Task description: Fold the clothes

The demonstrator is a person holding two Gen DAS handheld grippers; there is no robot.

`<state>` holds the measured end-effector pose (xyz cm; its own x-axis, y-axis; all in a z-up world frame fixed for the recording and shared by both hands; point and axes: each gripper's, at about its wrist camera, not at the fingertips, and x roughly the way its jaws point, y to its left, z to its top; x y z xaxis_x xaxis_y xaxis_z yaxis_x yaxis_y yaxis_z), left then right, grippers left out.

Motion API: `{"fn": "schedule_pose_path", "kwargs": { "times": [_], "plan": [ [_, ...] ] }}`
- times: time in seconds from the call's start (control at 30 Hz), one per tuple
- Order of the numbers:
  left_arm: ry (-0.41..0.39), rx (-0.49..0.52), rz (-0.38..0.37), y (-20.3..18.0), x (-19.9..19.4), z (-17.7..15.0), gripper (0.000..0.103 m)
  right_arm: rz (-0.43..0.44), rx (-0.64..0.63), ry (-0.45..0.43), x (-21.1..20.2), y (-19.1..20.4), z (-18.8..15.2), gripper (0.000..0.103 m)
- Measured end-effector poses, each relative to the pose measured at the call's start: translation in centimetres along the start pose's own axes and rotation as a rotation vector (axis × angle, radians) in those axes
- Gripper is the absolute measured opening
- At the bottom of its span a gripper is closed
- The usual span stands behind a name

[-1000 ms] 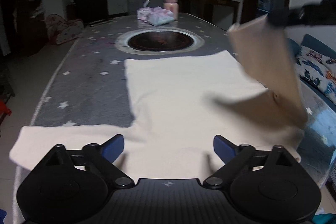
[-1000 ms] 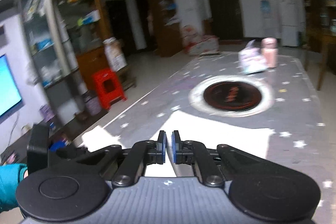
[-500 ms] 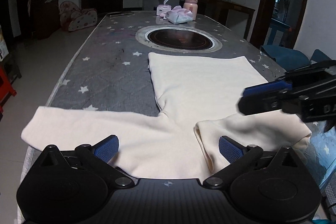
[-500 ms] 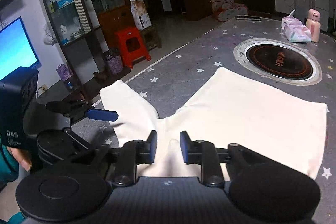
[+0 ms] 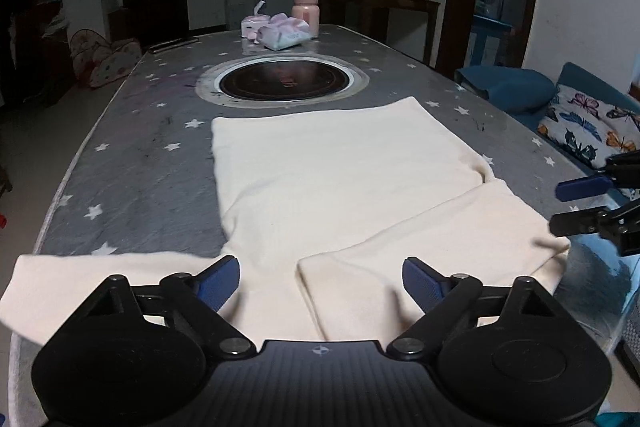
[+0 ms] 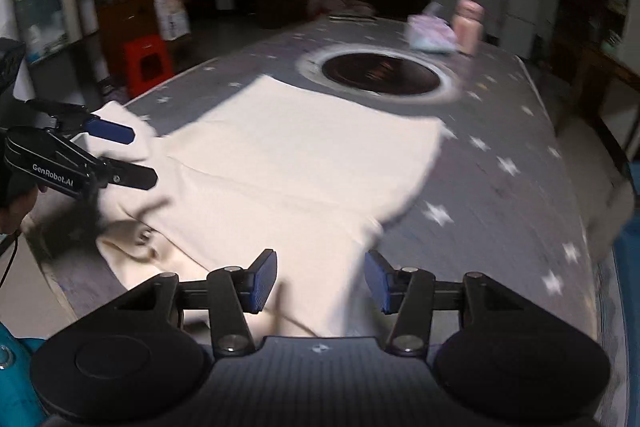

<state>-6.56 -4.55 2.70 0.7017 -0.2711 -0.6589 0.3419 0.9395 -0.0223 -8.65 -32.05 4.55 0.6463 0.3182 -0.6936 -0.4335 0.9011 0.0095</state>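
Cream garment (image 5: pixel 340 179) lies flat on the grey star-print table (image 5: pixel 132 163), body spread toward the round black hob (image 5: pixel 286 83) set into the tabletop. One sleeve (image 5: pixel 436 247) is folded in across the lower part of the garment; the other sleeve (image 5: pixel 92 283) stretches out straight to the near table edge on the opposite side.

Left gripper (image 5: pixel 321 277) hovers over the near hem area — fingers (image 5: pixel 218 277) wide apart, nothing between them. Right gripper (image 6: pixel 321 281) is likewise spread, blue pads (image 6: pixel 262 279) well apart, holding nothing; it hangs above the garment's edge. The right wrist view is motion-blurred, so whether it touches the cloth cannot be told.

From the left wrist view, the right gripper shows at the frame's right edge, just off the folded sleeve's corner.

Far end of table: a pink bottle (image 5: pixel 306 13) and a pack of wipes (image 5: pixel 286 35) beside it — well apart from the garment.
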Motion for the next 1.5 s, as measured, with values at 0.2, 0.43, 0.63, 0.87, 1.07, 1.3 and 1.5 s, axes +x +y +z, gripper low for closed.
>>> {"fn": "schedule_pose_path", "kwargs": {
  "times": [0.2,0.43,0.63,0.87,1.07,1.3,1.5],
  "plan": [
    [0.042,0.022,0.007,-0.5,2.0,0.0,0.050,0.007,0.128,-0.035,0.1,-2.9,-0.3,0.049],
    [0.045,0.040,0.037,-0.3,2.3,0.2,0.016,0.017,0.194,-0.040,3.0,-3.9,1.0,0.047],
    [0.032,0.052,0.063,-0.3,2.3,0.3,0.015,-0.016,0.196,-0.046,5.2,-3.6,1.2,0.029],
    [0.032,0.024,0.066,0.7,2.0,0.5,0.023,-0.050,0.156,-0.044,4.5,-3.1,0.8,0.029],
    [0.024,-0.003,0.049,0.8,1.0,-0.1,0.028,0.050,0.109,-0.055,1.8,-1.2,-0.2,0.029],
    [0.031,0.040,0.057,0.6,0.4,-1.3,0.039,0.086,0.051,-0.019,1.6,0.1,-0.5,0.029],
    [0.023,0.019,0.081,1.4,-0.3,-1.7,0.047,0.107,-0.004,-0.009,2.0,1.1,0.6,0.029]
  ]
}}
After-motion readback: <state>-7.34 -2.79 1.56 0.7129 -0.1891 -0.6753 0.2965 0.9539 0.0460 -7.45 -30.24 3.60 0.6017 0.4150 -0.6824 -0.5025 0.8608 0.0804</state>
